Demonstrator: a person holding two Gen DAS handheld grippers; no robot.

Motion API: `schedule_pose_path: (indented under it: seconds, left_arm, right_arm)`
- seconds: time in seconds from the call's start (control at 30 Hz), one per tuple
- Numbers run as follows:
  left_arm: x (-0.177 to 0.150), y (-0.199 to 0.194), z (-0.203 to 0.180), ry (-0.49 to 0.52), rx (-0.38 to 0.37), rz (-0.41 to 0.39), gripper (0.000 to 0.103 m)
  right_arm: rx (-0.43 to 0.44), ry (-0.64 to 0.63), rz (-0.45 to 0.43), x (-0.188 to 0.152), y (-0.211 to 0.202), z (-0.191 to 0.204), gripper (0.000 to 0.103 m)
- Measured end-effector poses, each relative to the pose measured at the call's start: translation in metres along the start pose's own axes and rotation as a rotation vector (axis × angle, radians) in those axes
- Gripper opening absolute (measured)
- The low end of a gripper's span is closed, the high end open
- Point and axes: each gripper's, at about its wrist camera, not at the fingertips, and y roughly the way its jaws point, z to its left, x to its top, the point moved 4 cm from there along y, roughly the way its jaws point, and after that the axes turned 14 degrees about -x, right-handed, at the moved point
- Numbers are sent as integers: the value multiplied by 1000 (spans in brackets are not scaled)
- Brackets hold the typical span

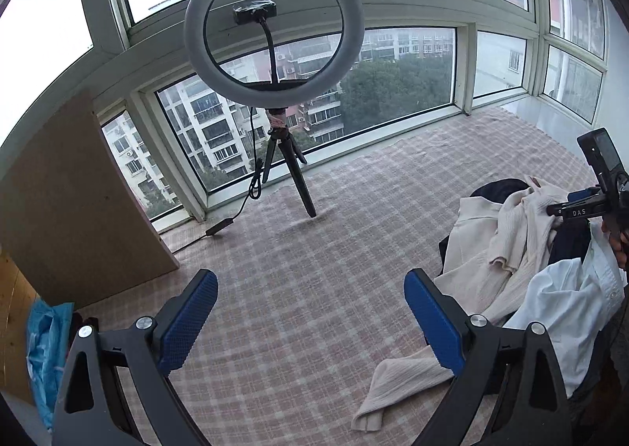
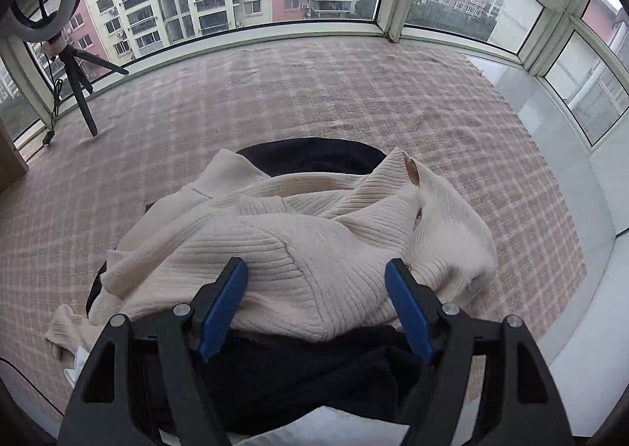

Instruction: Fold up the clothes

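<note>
Bare checked cloth [image 1: 314,269] ahead; tripod [image 1: 289,167] behind, clothes pile [image 1: 511,249] right.

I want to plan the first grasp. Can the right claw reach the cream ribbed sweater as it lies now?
Probably yes. The right claw is open just over the cream ribbed sweater, which lies on top of the pile above a dark garment, with nothing between them.

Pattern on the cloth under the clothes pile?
Pink-and-cream plaid cloth; right wrist view shows it best.
</note>
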Motion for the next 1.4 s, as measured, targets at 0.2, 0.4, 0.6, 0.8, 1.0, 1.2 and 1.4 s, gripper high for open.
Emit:
schedule_pose_path:
  seconds: [0.2,0.4,0.6,0.8,1.0,1.2,1.4]
  left_arm:
    - [3,-10,69,-77,143,-12,96]
    - [-2,-35,117,-118,198,-49,96]
    - [-13,-77,150,-157,167,-138,96]
    - [-43,-130,198,-188,147,-202,96]
    - [-104,-187,247,-205,233,-198,96]
    - [-169,-196,299,-270,247,-103,97]
    - [-209,-165,309,-311,231,14,91]
  right_arm:
    - [226,105,-17,2,1,-7,12]
    - [351,340,-220,37,-98,-50,9]
    - [393,346,-521,77,-277,-34,8]
    - [517,109,-718,79,-445,86,8]
    - [750,-157,-600,67,-499,280,13]
    - [558,-324,-404,19,-400,388,36]
    - [330,-157,-159,-34,-223,370,55]
